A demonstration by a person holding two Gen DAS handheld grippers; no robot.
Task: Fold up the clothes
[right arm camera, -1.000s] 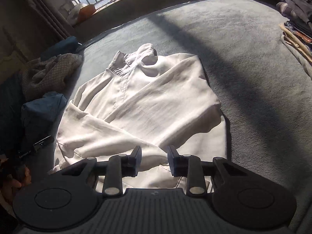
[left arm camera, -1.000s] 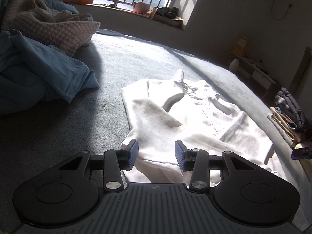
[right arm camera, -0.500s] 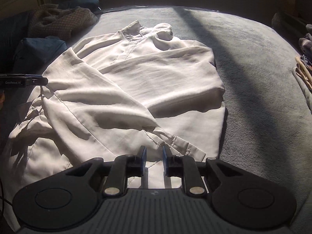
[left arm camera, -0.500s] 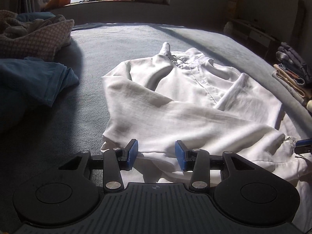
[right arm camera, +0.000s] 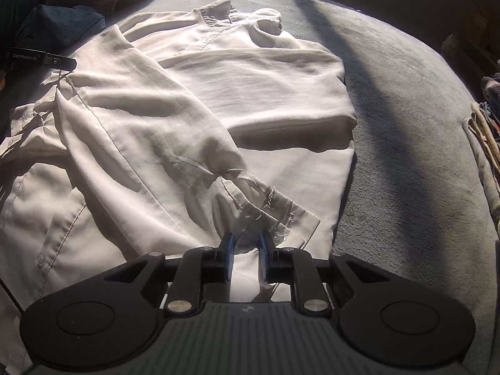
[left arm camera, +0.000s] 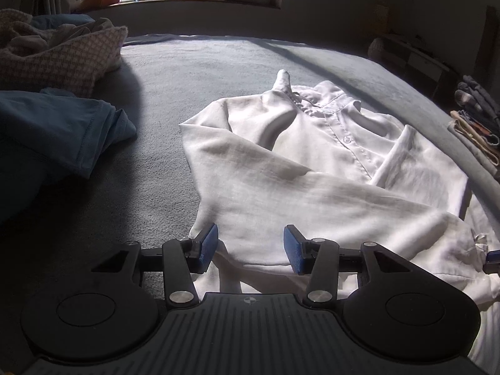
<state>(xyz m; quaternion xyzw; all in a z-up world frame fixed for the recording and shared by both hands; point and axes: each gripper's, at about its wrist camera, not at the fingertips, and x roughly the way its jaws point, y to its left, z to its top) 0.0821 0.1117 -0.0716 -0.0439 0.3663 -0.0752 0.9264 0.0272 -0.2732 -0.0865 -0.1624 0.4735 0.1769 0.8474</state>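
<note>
In your left wrist view, the left gripper is opening, its pads apart over the hem of the white shirt spread on the grey bed. In your right wrist view, the right gripper pinches the shirt's hem fabric.

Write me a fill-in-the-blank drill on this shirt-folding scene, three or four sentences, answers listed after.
1. The white button-up shirt lies on a grey bed with both sleeves folded across its ____.
2. The right gripper has its narrow jaws at the shirt's hem, beside a sleeve's buttoned ____.
3. The left gripper has jaws that are ____ over the shirt's near edge, fabric lying between them.
4. Beside the shirt lies a crumpled garment coloured ____.

Answers: front; cuff; opening; blue
</note>
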